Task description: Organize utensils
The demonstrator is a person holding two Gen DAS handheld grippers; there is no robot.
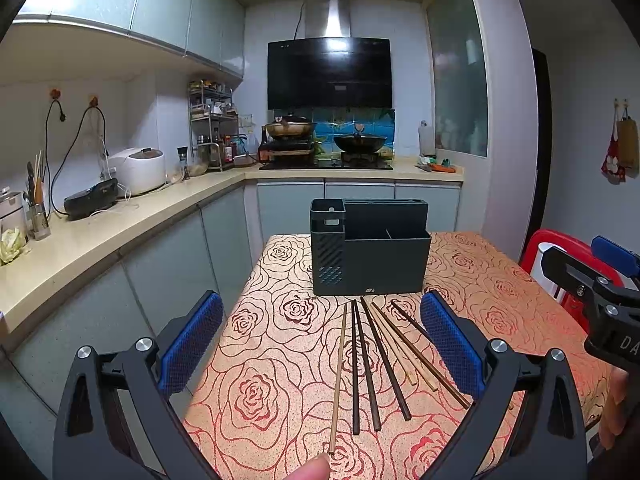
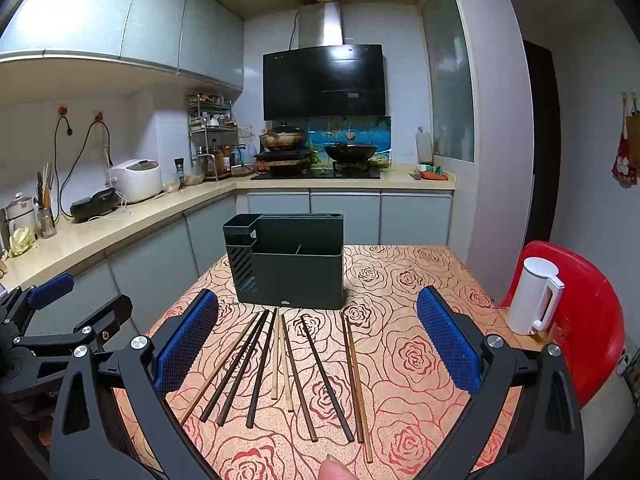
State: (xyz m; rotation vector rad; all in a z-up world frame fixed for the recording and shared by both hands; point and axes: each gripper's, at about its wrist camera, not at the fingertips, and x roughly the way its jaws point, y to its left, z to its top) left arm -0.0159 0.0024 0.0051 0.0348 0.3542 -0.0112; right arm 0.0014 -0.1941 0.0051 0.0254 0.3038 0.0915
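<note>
Ten chopsticks (image 2: 280, 364): I count that many in my right wrist view, loose on the rose-patterned tablecloth (image 2: 408, 320), fanned out just in front of the dark utensil holder (image 2: 290, 264).
Holder: it stands upright on the cloth, a tall perforated bin on its left end and open compartments to the right of that; I see nothing inside them.
Left gripper (image 1: 320, 348): I hold it above the near ends of the sticks in front of the holder, blue pads (image 1: 192, 344) wide apart, gripping nothing.
Right gripper (image 2: 316, 348): also in front of the holder, jaws spread wide over the fan of sticks, nothing between them.
Fingertip (image 2: 336, 470): one shows at the bottom edge of each wrist view.
Kettle (image 2: 534, 302): white, right of the holder, off the table on a red chair (image 2: 592, 320).
</note>
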